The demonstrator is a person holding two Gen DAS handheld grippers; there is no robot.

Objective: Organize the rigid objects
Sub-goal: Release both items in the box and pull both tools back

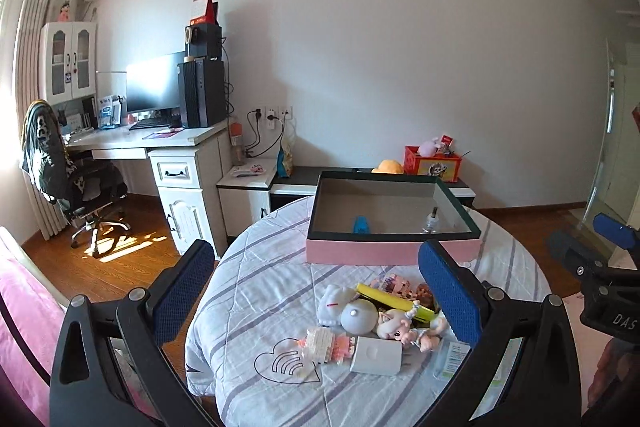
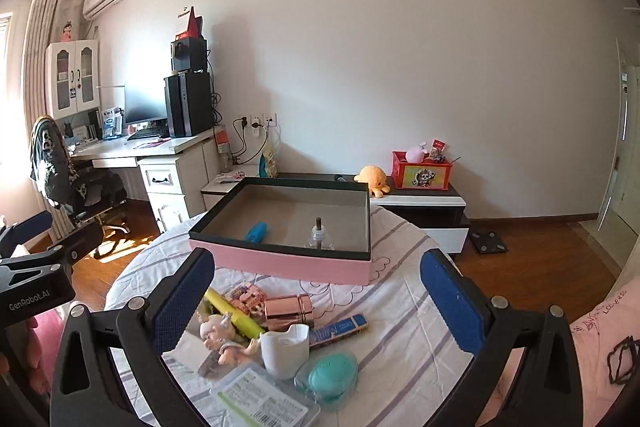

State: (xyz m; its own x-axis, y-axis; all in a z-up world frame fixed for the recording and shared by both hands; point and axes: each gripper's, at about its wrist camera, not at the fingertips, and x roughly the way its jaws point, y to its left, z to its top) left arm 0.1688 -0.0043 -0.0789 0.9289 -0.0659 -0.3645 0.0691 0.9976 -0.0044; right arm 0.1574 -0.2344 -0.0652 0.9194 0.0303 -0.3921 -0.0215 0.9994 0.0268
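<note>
A pink box with a dark rim (image 1: 380,253) (image 2: 288,263) stands open at the back of the round table (image 1: 260,287). Inside it lie a blue item (image 2: 256,231) and a small glass bottle (image 2: 319,237). In front of it is a pile: a white dome (image 1: 359,315), a doll (image 2: 218,331), a yellow bar (image 2: 232,309), a rose-gold cylinder (image 2: 286,311), a white cup (image 2: 285,349) and a teal brush (image 2: 332,371). My left gripper (image 1: 316,267) and right gripper (image 2: 318,263) hover open above the pile, nothing between their fingers.
A striped quilt covers the table. Behind it are a low cabinet (image 2: 424,201) with a red crate and an orange plush toy, a desk (image 1: 160,139) with a computer, and an office chair (image 1: 80,195). Pink bedding (image 1: 24,327) lies at the left.
</note>
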